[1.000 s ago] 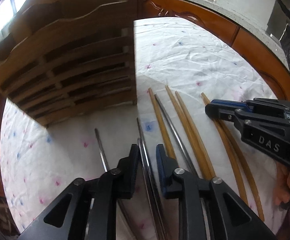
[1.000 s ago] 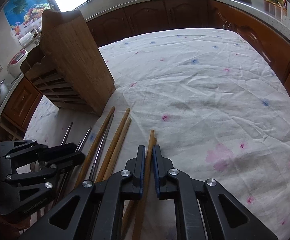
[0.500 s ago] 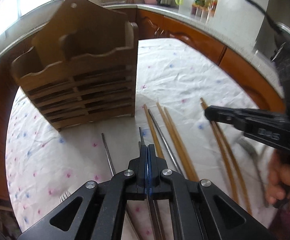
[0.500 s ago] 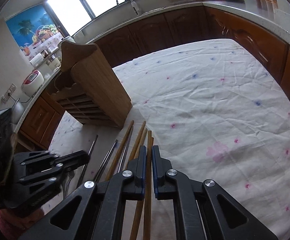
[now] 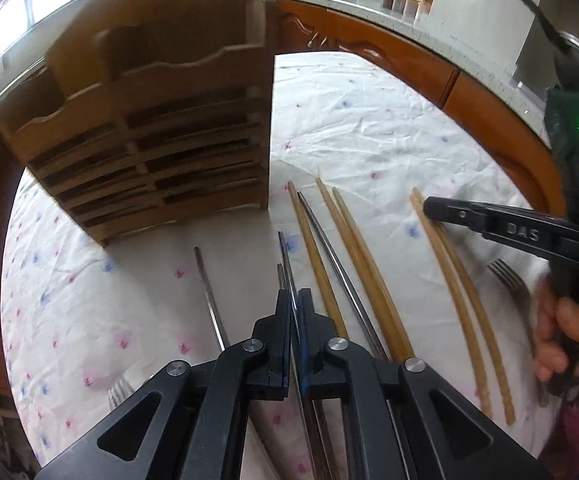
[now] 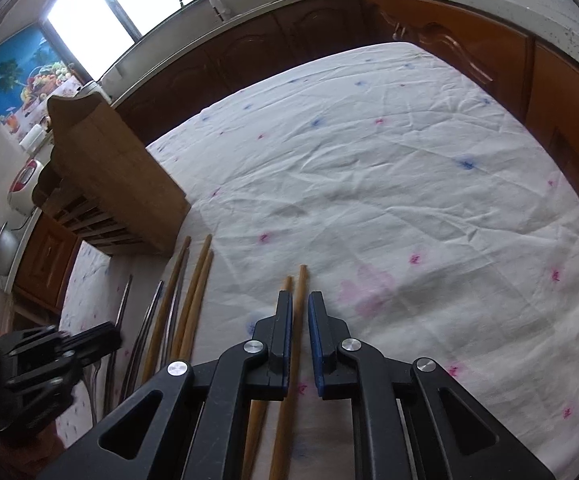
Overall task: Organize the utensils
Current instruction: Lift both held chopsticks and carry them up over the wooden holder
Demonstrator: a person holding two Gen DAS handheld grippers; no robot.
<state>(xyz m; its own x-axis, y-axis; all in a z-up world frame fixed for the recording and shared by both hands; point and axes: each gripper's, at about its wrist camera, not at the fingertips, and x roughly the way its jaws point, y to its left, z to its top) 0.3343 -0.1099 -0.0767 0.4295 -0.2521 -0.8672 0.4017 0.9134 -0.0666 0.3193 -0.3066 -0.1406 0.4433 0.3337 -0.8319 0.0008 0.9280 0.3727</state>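
We see slim utensils lying side by side on a wrinkled white cloth [image 6: 389,184] dotted with small pink and blue flowers. Several round, tan wooden chopsticks [image 5: 353,248] taper toward a slatted wooden holder [image 5: 161,132] with scalloped compartment edges that stands upright at the far left of the cloth. Among them lie thin, shiny metal chopsticks [image 5: 289,264].

Our left gripper [image 5: 294,304] has its jaws nearly together on a metal chopstick; they have just eased apart slightly. Our right gripper [image 6: 299,312] stands over the rightmost wooden pair [image 6: 295,360], one stick between its narrowly parted jaws, which have just been opening; we cannot tell whether the pads press it.

Dark wood cabinets and a speckled pale counter ring the table. Only the left view shows a fork [image 5: 509,280] and a hand [image 5: 561,344]; only the right view shows the window and a bright poster.
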